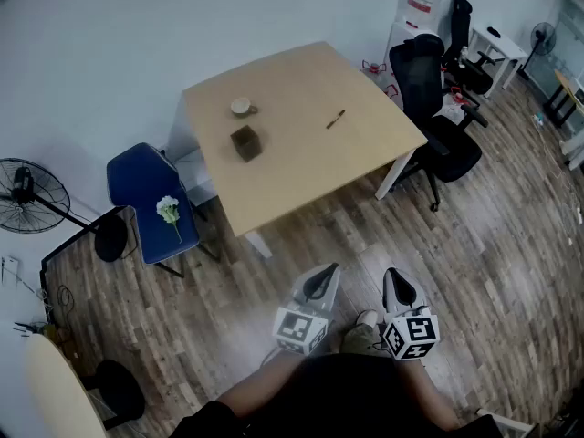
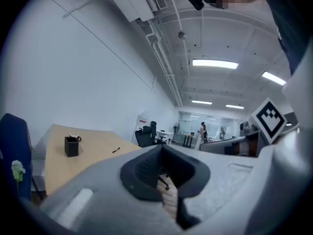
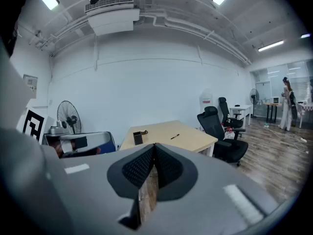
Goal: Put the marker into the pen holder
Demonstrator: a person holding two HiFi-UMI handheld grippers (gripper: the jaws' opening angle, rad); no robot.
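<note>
A dark marker (image 1: 336, 119) lies on the right part of the light wooden table (image 1: 301, 181). The dark square pen holder (image 1: 245, 142) stands left of it, and a white cup (image 1: 242, 107) sits just behind the holder. My left gripper (image 1: 320, 283) and right gripper (image 1: 400, 288) hang side by side over the floor, well short of the table, both shut and empty. In the left gripper view the pen holder (image 2: 72, 146) and marker (image 2: 116, 150) are far off beyond the shut gripper (image 2: 161, 152). From the right gripper (image 3: 154, 147), the holder (image 3: 138, 138) and marker (image 3: 175, 137) are also distant.
A blue chair (image 1: 146, 194) with a white flower (image 1: 169, 210) on its seat stands left of the table. A black office chair (image 1: 433, 117) is at the table's right corner. A floor fan (image 1: 27, 194) stands far left, a water dispenser (image 1: 415, 7) at the back.
</note>
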